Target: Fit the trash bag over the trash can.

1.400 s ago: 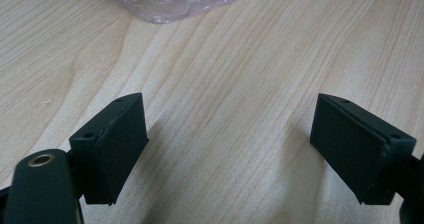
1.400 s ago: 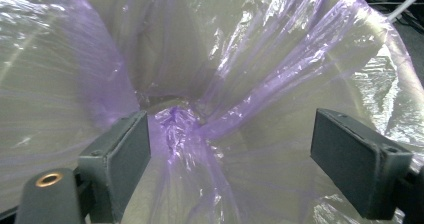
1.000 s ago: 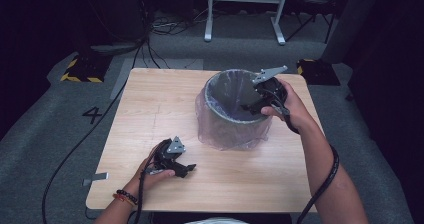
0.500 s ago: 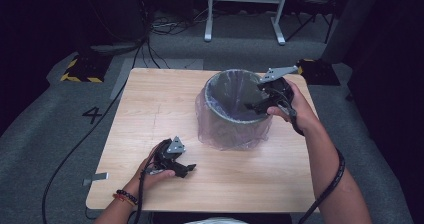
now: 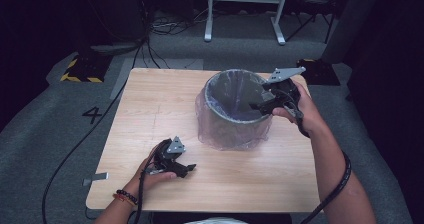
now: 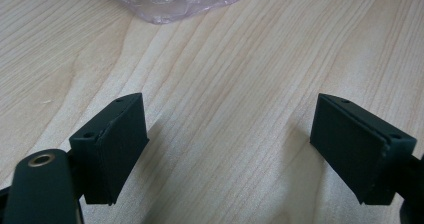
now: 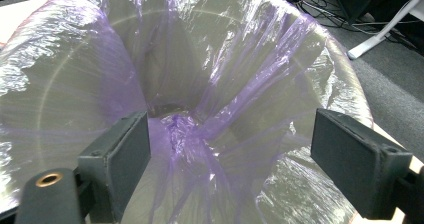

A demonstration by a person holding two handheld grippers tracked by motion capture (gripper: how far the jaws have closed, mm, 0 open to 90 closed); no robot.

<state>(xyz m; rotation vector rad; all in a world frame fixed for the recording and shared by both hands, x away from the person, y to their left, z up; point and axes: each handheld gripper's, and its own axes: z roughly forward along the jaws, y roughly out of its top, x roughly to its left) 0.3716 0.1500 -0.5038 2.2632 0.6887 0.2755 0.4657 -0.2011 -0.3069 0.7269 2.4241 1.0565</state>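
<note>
Lower centre of the high view: left tool (image 5: 187,168) rests on the worktop (image 5: 150,114), jaws spread, nothing between them; the left gripper view shows bare wood grain under both pads. Likely parked there to keep clear while the other hand works.

Right of centre: bin (image 5: 235,109), dark and round, stands upright on the worktop toward its far right. Thin purple-tinted liner bag (image 5: 220,134) drapes over the rim and down the outer wall, its hem pooling on the wood, which suggests the bag is being seated into the bin.

Right tool (image 5: 256,105) hovers over the bin's right rim, pointing inward. In the right gripper view its jaws stand wide apart, gripping nothing; the liner's gathered bottom (image 7: 182,129) lies beyond, low in the bin. Probably positioned to push or tuck the film down.

Worktop: pale wood laminate, otherwise bare.

Beyond: grey carpet with a painted "4" (image 5: 93,115) at left, yellow-black hazard tape (image 5: 75,74) upper left, cables, white frame legs (image 5: 245,14) at top. Room dark.
</note>
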